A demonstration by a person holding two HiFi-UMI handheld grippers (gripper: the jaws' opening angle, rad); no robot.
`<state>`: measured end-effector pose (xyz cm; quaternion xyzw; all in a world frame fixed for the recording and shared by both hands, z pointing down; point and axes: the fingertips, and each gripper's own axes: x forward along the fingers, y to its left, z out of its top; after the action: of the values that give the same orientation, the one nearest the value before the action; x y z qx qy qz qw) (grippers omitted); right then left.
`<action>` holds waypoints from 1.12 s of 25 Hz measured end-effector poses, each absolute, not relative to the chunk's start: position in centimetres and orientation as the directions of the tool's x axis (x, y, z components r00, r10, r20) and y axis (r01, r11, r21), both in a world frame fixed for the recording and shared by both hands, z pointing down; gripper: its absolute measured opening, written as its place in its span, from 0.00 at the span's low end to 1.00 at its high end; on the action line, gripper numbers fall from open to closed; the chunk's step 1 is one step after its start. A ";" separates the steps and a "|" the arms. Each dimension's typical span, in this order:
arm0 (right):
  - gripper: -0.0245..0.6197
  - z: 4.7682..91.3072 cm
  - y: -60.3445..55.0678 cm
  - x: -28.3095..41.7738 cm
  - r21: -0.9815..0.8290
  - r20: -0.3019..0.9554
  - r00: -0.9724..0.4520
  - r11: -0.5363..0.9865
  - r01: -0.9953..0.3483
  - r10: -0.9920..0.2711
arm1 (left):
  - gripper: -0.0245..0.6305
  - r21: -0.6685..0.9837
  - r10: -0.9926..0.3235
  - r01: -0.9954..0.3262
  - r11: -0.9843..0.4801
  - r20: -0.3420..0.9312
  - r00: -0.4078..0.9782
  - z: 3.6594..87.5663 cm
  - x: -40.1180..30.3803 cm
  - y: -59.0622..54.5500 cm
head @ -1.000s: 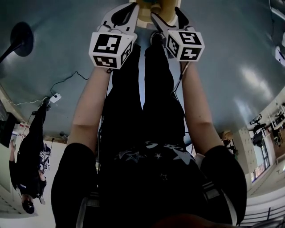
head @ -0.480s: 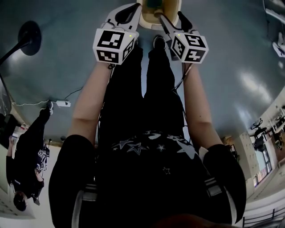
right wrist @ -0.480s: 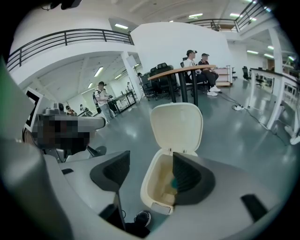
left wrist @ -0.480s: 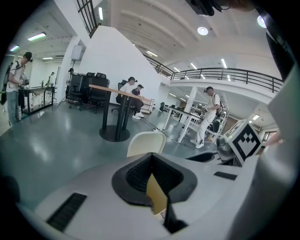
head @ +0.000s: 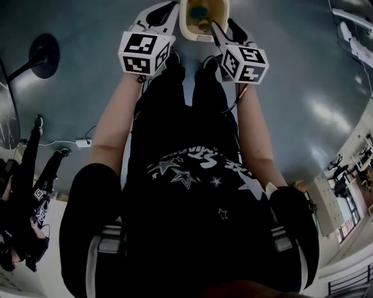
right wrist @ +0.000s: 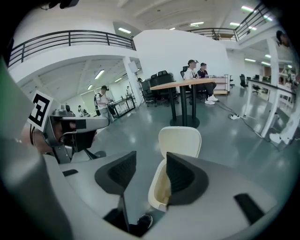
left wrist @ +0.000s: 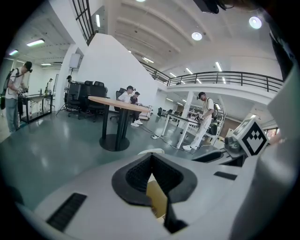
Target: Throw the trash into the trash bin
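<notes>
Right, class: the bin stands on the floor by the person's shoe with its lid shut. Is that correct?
No. The lid is open, tipped up behind the bin's mouth, as the right gripper view shows. The bin does stand on the floor by the shoe.

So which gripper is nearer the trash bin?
Right, narrowly: the right gripper hangs over the right rim of the trash bin; the left gripper sits off its left edge.

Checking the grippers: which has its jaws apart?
The right gripper: its jaws have just been closing but stand apart with nothing between; the left gripper's meet at the tips.
</notes>
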<state>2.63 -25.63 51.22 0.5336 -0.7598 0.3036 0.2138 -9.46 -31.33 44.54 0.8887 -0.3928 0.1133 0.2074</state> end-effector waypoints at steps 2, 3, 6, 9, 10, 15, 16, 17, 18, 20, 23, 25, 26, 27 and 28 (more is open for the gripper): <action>0.34 50.0 -25.3 2.7 -0.230 0.646 -0.335 0.244 -0.942 -0.686 | 0.05 0.279 -0.653 -0.744 -0.608 0.357 0.668 43.4 -9.8 -30.9; 0.33 49.4 -25.3 2.8 -0.230 0.642 -0.335 0.243 -0.942 -0.689 | 0.05 0.273 -0.656 -0.744 -0.610 0.353 0.667 42.8 -9.9 -30.9; 0.31 47.0 -25.4 2.9 -0.256 0.618 -0.352 0.243 -0.936 -0.703 | 0.05 0.243 -0.670 -0.751 -0.614 0.343 0.658 40.8 -10.1 -30.7; 0.30 45.0 -23.9 3.2 -0.261 0.603 -0.375 0.270 -0.927 -0.704 | 0.05 0.236 -0.693 -0.770 -0.592 0.338 0.637 39.1 -10.4 -28.9; 0.30 44.4 -23.4 3.4 -0.254 0.597 -0.380 0.282 -0.925 -0.706 | 0.05 0.234 -0.702 -0.777 -0.584 0.336 0.628 38.5 -10.4 -28.1; 0.26 42.3 -21.1 5.4 -0.241 0.556 -0.384 0.299 -0.923 -0.737 | 0.05 0.193 -0.733 -0.796 -0.574 0.312 0.604 35.9 -10.4 -25.0; 0.25 42.1 -20.1 6.0 -0.247 0.552 -0.385 0.297 -0.923 -0.739 | 0.05 0.185 -0.736 -0.798 -0.573 0.312 0.601 35.6 -10.2 -24.1; 0.25 41.9 -19.0 6.6 -0.256 0.547 -0.388 0.293 -0.921 -0.741 | 0.05 0.177 -0.740 -0.802 -0.571 0.310 0.596 35.3 -10.0 -23.3; 0.24 41.7 -18.0 7.3 -0.267 0.542 -0.392 0.290 -0.919 -0.744 | 0.05 0.170 -0.746 -0.805 -0.568 0.305 0.591 34.9 -9.7 -22.4; 0.22 41.2 -15.8 8.4 -0.285 0.528 -0.400 0.287 -0.914 -0.749 | 0.05 0.154 -0.759 -0.810 -0.565 0.288 0.584 33.7 -9.1 -20.6; 0.19 40.2 -12.8 9.9 -0.290 0.505 -0.405 0.292 -0.911 -0.762 | 0.05 0.137 -0.767 -0.808 -0.573 0.259 0.587 32.0 -7.8 -17.6; 0.17 39.4 -10.9 10.6 -0.286 0.490 -0.409 0.301 -0.910 -0.770 | 0.05 0.133 -0.771 -0.807 -0.576 0.241 0.590 31.0 -6.9 -15.6; 0.17 39.0 -9.9 11.0 -0.285 0.482 -0.410 0.304 -0.909 -0.774 | 0.05 0.131 -0.773 -0.806 -0.577 0.233 0.590 30.5 -6.5 -14.5; 0.17 38.6 -9.0 11.3 -0.284 0.475 -0.412 0.307 -0.908 -0.778 | 0.05 0.130 -0.775 -0.806 -0.577 0.225 0.591 30.1 -6.1 -13.5; 0.17 38.2 -8.0 11.7 -0.284 0.469 -0.414 0.310 -0.907 -0.781 | 0.05 0.130 -0.776 -0.806 -0.578 0.218 0.592 29.7 -5.7 -12.4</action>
<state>11.68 -7.98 38.23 0.5275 -0.8000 0.2585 0.1225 -5.74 -12.38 29.68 0.8855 -0.4467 0.0686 0.1078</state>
